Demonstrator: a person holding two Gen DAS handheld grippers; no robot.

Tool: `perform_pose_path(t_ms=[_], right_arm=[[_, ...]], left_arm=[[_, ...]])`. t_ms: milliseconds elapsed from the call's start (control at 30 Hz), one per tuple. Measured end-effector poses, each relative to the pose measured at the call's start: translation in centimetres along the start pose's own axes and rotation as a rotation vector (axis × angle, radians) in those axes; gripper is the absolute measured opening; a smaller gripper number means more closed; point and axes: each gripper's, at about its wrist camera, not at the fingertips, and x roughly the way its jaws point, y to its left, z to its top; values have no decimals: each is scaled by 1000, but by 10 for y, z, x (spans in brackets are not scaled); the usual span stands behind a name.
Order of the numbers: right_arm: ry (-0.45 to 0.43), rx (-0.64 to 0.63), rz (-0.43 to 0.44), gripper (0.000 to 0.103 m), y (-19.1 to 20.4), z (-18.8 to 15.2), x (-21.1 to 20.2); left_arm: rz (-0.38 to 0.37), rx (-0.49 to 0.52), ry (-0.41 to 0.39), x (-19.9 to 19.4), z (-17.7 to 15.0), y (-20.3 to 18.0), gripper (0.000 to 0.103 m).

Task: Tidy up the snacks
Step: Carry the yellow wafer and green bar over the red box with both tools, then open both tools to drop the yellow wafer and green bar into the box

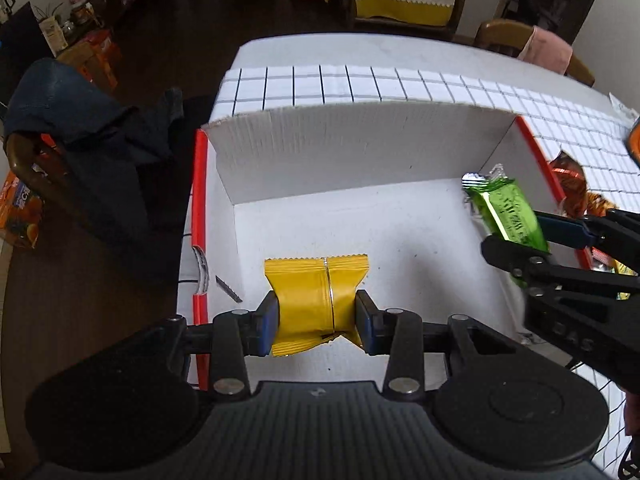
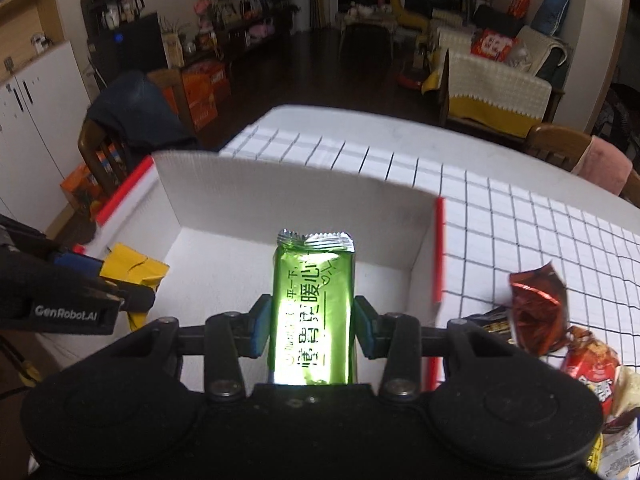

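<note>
Left wrist view: the left gripper [image 1: 317,315] is clamped on a yellow snack packet [image 1: 316,304], its blue pads pinching the packet's waist so the wrapper bulges above and below. The packet's crimped top edge faces away from the camera toward the box's back wall, and its centre seam runs the same way, so its long axis lies along the fingers. It is held over the white floor of an open white box [image 1: 360,152] with red-edged side walls, which stands on a desk [image 1: 500,92] covered in a black-lined grid cloth.

At the right of this view the right gripper [image 1: 516,236] reaches in over the box's right side, holding a green snack bar [image 1: 505,210]. The bar is tilted, its silver crimped end pointing up and to the left, toward the back right corner of the box.

Right wrist view: the same green bar [image 2: 314,312] sits squeezed between the right gripper [image 2: 314,326] pads, long axis straight ahead along the fingers, crimped end toward the back wall. Printed characters run down its length. It hangs over the right half of the box interior; whether it touches the floor cannot be told. The left gripper [image 2: 104,280] with the yellow packet [image 2: 134,274] shows at the left edge. More wrapped snacks [image 2: 540,308] lie on the desk just outside the box's right wall.
</note>
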Motion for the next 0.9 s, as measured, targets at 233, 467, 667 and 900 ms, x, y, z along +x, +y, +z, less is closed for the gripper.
perform_pose_path(t_ms=[233,467,667,900], right_arm=[[78,-46,-5,42,13,-2,25],[135,-72,-14,42,16,1,36],[139,-67,-16,42,17,-1,36],[123,-51,-5,50,14,-1,30]], left_arm=[[8,47,37,18,0,-6,39],[6,77,85,32,2,-11,39],[5,81,98,36,3,-12,39],[-7,65,77,28,2,-10,42]])
